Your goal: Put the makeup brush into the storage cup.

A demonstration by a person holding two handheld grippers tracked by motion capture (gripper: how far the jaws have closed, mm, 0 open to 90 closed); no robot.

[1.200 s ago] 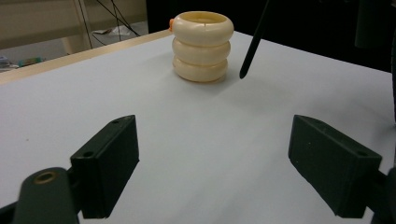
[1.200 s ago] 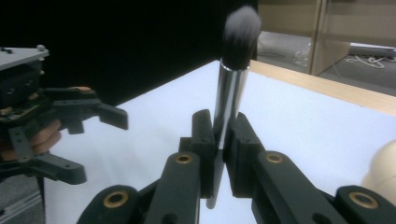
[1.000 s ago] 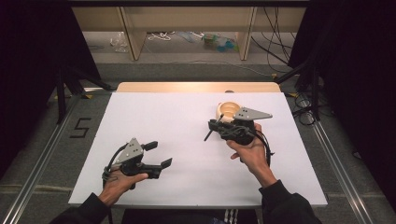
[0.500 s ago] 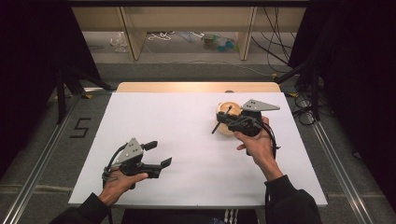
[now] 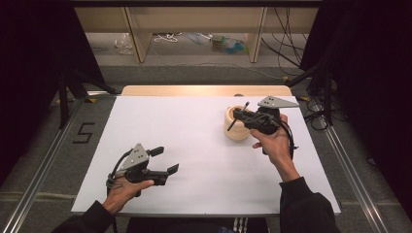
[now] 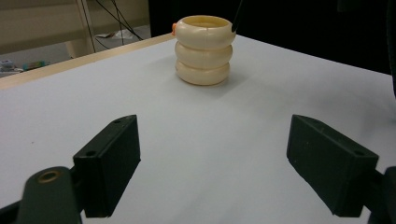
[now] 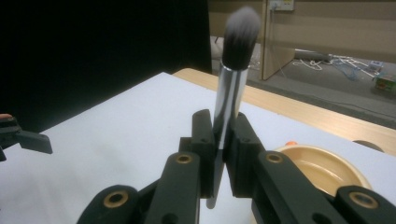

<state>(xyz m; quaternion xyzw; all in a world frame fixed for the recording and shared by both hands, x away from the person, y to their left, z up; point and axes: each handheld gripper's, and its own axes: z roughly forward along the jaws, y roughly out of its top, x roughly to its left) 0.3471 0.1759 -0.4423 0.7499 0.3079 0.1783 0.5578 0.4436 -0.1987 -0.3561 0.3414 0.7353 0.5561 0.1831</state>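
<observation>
Makeup brush (image 7: 232,88) — silver-handled, with a dark, grey-tipped head; I hold it clamped between the jaws of my right tool (image 7: 219,140). In the right gripper view its long axis runs up and away from the jaws, bristles at the free end and the handle's butt hanging just below the grip. From the high view the brush (image 5: 238,115) shows as a thin dark stick slanting across the cream holder (image 5: 237,124).

Holder — a cream ribbed pot that looks like three stacked rings, open at the top, standing upright on the white desk (image 5: 194,145) toward its far right. In the left gripper view it (image 6: 203,49) stands well ahead of my left tool (image 6: 233,158), with a small orange piece at its far rim. The right tool (image 5: 243,116) hangs at the pot's top, and the pot's open mouth (image 7: 322,170) lies just below and to the right of the jaws in that tool's own view.

Left tool (image 5: 160,162) — jaws spread wide, holding nothing, low over the near left of the desk, well apart from the pot.

Judgement: my right hand (image 5: 273,143) is by far the nearer, and the coming move turns on bringing the brush's long axis upright over the mouth.
</observation>
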